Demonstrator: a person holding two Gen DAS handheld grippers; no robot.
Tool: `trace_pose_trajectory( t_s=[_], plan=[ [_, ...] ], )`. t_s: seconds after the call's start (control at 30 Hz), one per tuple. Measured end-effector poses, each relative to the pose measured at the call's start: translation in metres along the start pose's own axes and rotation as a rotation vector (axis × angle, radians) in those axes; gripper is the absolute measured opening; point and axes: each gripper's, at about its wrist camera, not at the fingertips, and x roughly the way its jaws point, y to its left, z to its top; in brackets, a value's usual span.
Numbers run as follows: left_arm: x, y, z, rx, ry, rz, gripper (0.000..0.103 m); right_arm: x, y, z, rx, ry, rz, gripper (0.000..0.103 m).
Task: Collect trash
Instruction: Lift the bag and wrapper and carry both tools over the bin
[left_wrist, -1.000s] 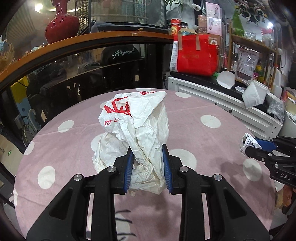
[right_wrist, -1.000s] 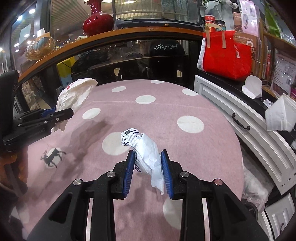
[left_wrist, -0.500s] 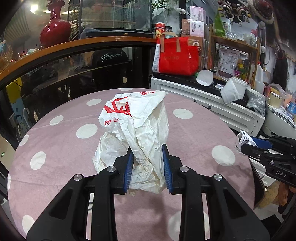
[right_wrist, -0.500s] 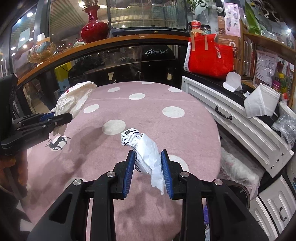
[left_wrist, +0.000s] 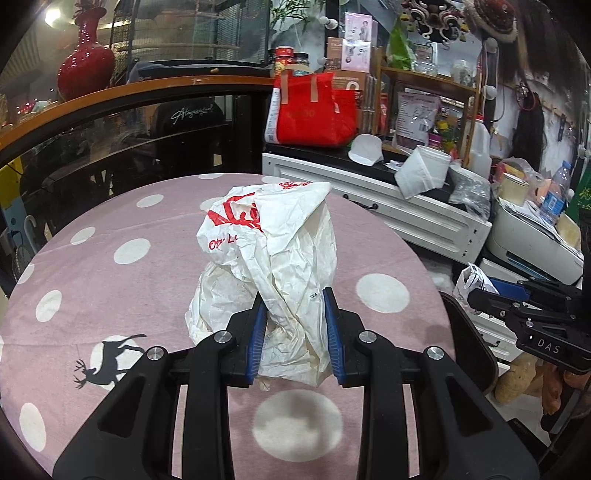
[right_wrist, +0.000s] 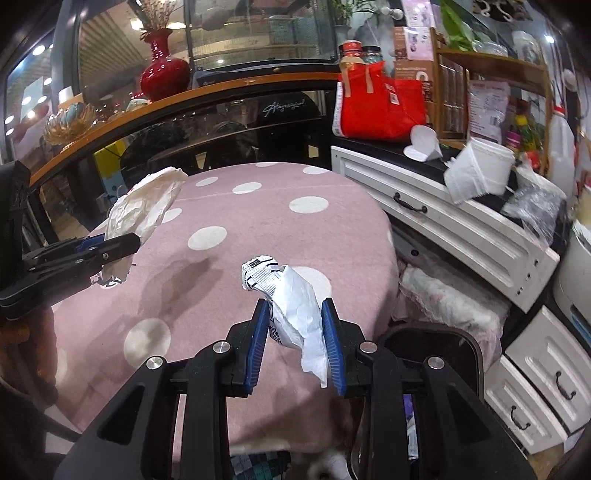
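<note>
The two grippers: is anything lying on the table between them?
No. In the right wrist view, only bare pink dotted tablecloth lies between the left gripper holding the white bag and the right gripper holding its crumpled wrapper.

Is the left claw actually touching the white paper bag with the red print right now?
Touching. The left wrist view shows the left claw with both blue pads pressed against the crumpled paper bag, which bunches between them.

Open pink tablecloth (left_wrist: 110, 266); white cabinet (right_wrist: 461, 221) alongside.

Two close wrist views, angled down, sharing the pink dotted table (left_wrist: 122, 229).
</note>
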Motion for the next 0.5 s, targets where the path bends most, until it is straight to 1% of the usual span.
trace_pose_trajectory(
  t_s=[0.3,0.5],
  plan=[
    [0.004,-0.051,-0.003,0.052,0.015,-0.089,0.03,-0.026,-0.041,-0.033,0.103,0.013,-0.095,0.03],
    [0.01,-0.082,-0.005,0.078,0.03,-0.146,0.03,-0.028,-0.077,-0.056,0.186,0.052,-0.167,0.03]
  ],
)
